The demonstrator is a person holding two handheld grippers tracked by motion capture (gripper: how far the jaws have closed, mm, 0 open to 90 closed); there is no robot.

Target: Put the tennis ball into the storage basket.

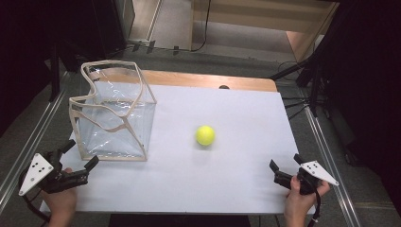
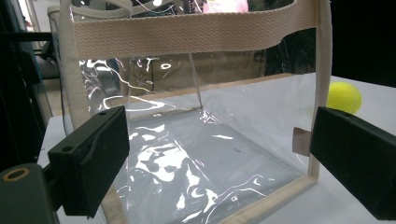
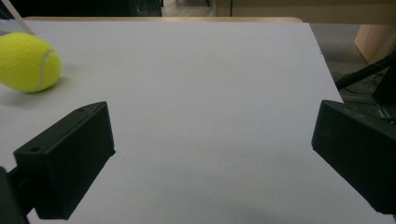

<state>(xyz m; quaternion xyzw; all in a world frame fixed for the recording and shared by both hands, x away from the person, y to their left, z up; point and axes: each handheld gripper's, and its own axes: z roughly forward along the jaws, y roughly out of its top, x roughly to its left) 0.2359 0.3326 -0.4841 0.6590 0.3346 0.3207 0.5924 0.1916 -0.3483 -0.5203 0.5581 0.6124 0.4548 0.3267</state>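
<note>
A white counter (image 1: 227, 179) carries two things: a clear plastic bag (image 1: 113, 113) with cream webbing trim standing open-topped at its left, and a yellow-green ball (image 1: 205, 135) near the middle, well apart from the bag's right wall. Beyond the white sheet a strip of bare wood shows at the far edge; metal rails run along both sides and dark cables lie on the floor at the right. Nothing stands between the ball and either gripper — only bare white surface. The left gripper (image 1: 80, 153) sits at the near left corner, just in front of the bag's near wall, its jaws spread wide and holding nothing; in the left gripper view the bag (image 2: 196, 140) spans the gap between the two black jaws, its webbing rim (image 2: 187, 35) across the top, and the ball (image 2: 344, 97) peeks past the bag's right edge, above the right-hand jaw. The right gripper (image 1: 285, 169) rests at the near right corner, jaws likewise wide apart and empty — the right gripper view shows plain counter (image 3: 210, 93) between them. There the ball (image 3: 29, 61) lies up and to the left, outside the gap and beyond the left-hand jaw, well apart from it.
</note>
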